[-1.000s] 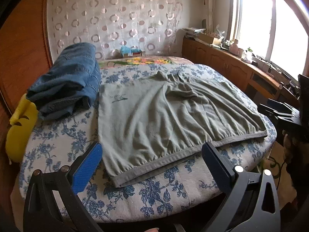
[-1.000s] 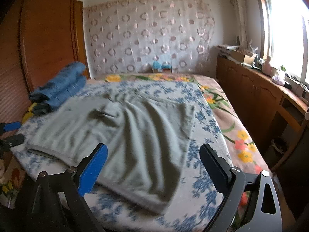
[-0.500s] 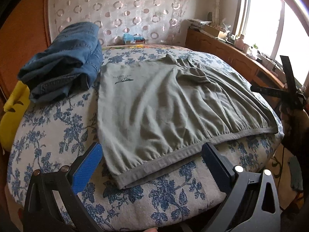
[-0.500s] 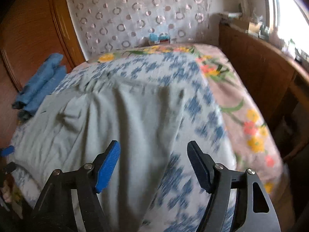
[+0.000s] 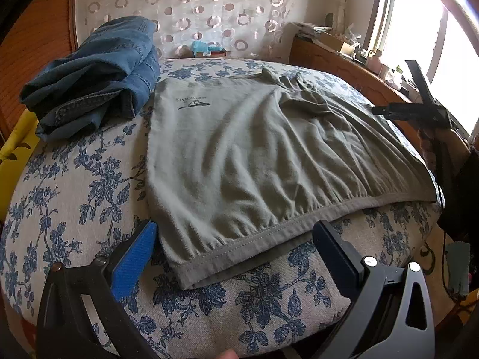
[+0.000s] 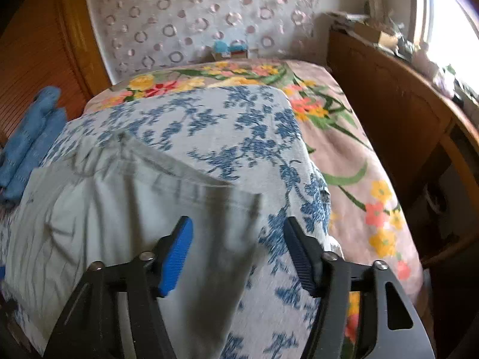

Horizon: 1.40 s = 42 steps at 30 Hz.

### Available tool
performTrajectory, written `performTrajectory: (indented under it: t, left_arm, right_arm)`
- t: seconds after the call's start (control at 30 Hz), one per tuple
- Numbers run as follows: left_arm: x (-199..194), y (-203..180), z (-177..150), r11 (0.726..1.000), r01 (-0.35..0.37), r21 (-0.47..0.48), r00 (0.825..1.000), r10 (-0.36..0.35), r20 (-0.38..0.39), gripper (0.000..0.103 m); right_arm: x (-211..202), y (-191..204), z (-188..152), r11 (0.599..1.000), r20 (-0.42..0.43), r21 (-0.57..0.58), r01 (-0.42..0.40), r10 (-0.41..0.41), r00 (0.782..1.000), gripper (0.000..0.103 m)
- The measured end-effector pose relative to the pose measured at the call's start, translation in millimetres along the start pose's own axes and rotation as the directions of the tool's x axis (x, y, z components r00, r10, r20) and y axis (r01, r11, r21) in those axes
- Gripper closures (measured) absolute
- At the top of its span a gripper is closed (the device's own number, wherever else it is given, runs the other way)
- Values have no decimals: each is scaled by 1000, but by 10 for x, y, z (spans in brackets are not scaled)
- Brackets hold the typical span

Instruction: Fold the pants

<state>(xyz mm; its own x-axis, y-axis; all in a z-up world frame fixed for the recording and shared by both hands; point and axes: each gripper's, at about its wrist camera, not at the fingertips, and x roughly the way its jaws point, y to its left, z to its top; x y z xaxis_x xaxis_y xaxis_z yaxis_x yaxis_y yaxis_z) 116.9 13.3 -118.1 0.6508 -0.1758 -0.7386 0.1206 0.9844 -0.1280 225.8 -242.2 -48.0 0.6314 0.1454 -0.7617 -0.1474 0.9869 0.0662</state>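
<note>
Lying flat across the middle of the left wrist frame, the grey-green pants (image 5: 254,161) are spread on the blue-flowered bed cover (image 5: 74,197), with the elastic waistband running along the lower edge from lower left to right. At the far left edge a yellow item (image 5: 15,149) is cut off and cannot be identified. Folded blue jeans (image 5: 95,68) are stacked at the upper left, just beside the pants. The left gripper (image 5: 236,251) is seen at the bottom with its jaws wide apart, the waistband corner lying between them but not pressed. At the right edge the right gripper (image 5: 419,110) is partly visible as a dark frame, held by a hand that is mostly hidden.

No container is clearly made out; small boxes at the headboard are too small to read.

In the right wrist frame, which is blurred, the pants (image 6: 125,209) fill the lower left. The right gripper (image 6: 236,248) is shown with jaws closing over a pant-leg edge, not yet pinched. A flowered pink blanket (image 6: 344,149) is visible on the right.
</note>
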Motion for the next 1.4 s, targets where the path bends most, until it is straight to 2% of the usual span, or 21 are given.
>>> performTrajectory:
  t: [0.07,0.1,0.17,0.2,0.23,0.27,0.37,0.43,0.57,0.6,0.67,0.73,0.83,1.0,1.1,1.3,1.4]
  left_arm:
    - [16,-7,5,1000,-4,11,1000,4,0,0]
    - [21,-18,4,1000,-8,19,1000,8,1,0]
    - [35,-31,6,999,-16,38,1000,16,-1,0]
    - [39,-27,6,999,-15,40,1000,15,0,0]
    - [37,-18,7,999,-13,38,1000,13,2,0]
    - [34,-7,9,999,-9,34,1000,9,4,0]
    - [33,3,16,1000,2,28,1000,-2,6,0]
    - [37,4,20,999,4,35,1000,-4,5,0]
    - [35,13,15,999,3,40,1000,-3,8,0]
    - [35,10,17,999,3,40,1000,-3,6,0]
    - [35,11,16,999,2,42,1000,-2,5,0]
    - [38,7,17,999,1,46,1000,-1,1,0]
    - [33,5,21,999,0,49,1000,1,-7,0]
    - [-40,109,41,998,49,-28,999,-49,-15,0]
    - [-111,151,33,996,62,-58,998,-63,-13,0]
    - [-252,173,6,997,53,-58,999,-53,13,0]
    - [-287,220,1,996,57,-75,998,-56,19,1]
  right_arm:
    - [42,-33,47,1000,-11,18,2,-2,1000,57]
    - [55,-72,75,1000,-5,28,-5,5,1000,59]
    - [18,-97,61,997,-2,67,-23,23,1000,80]
    - [44,-129,74,996,-4,75,-43,43,999,81]
    - [15,-94,54,996,-7,68,-56,57,998,90]
    - [61,-126,84,997,-10,55,-57,58,998,95]
    - [11,-151,109,1000,-3,18,-25,25,1000,97]
    - [-77,-226,104,997,19,38,60,-61,998,97]
    - [-94,-250,112,996,18,46,81,-82,996,97]
    - [-118,-224,101,993,24,30,115,-116,993,97]
    - [-63,-217,171,991,33,7,136,-136,990,80]
    - [-184,-143,124,992,62,-10,125,-124,990,74]
    - [-425,-37,-26,997,106,-35,71,-67,992,50]
    - [-708,232,-535,992,140,-114,-58,74,987,49]
    - [-763,412,-837,979,120,-174,-109,131,984,49]
    - [-715,514,-1214,975,94,-193,-115,135,986,48]
    - [-719,552,-1303,973,115,-221,-62,89,989,45]
